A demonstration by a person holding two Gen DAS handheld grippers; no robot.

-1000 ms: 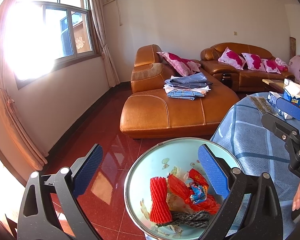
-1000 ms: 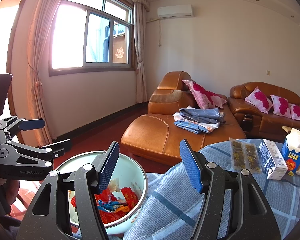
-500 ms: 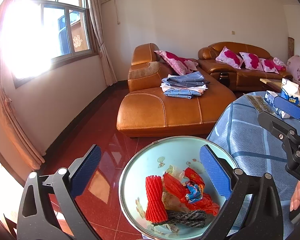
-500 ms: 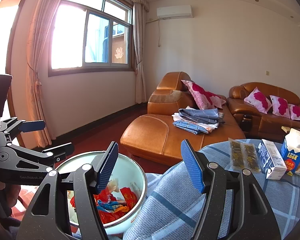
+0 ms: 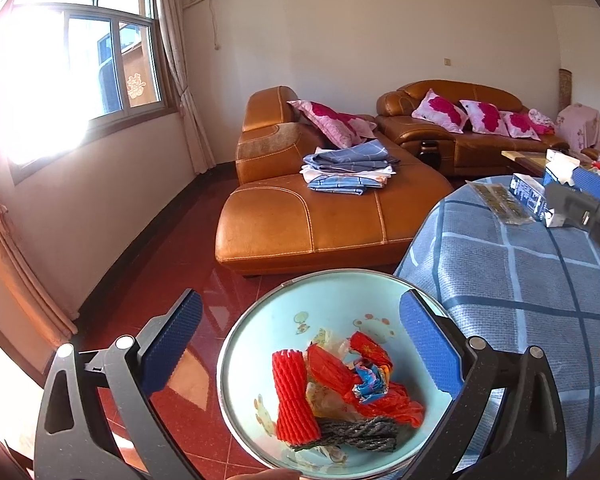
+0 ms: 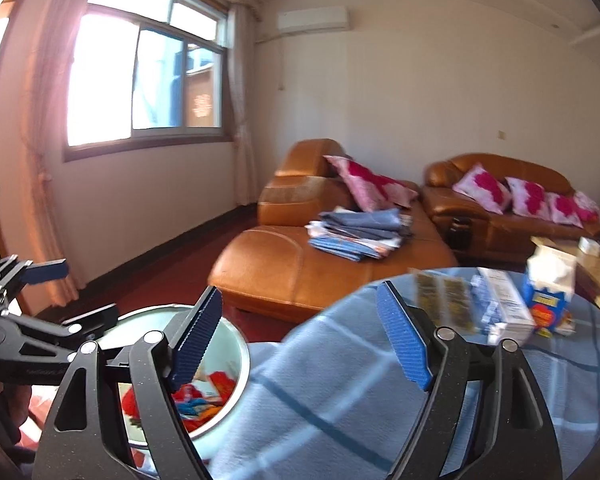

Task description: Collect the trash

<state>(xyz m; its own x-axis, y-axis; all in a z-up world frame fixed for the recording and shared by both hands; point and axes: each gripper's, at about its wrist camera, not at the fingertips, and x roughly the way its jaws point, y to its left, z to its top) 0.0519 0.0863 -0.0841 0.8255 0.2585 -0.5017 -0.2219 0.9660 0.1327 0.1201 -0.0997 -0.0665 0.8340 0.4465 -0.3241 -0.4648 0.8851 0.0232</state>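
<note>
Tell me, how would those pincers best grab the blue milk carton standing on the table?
Probably across the carton's flat side walls, below the folded top, coming in level from the near table edge. It stands upright, and the white box crowds one side. The right gripper is opening, with nothing between its fingers.

My left wrist view looks steeply down, close over the bowl (image 5: 256,344). My right wrist view faces across the worktop (image 6: 340,392). Both share bowl, worktop and sofa (image 5: 300,220).
</note>
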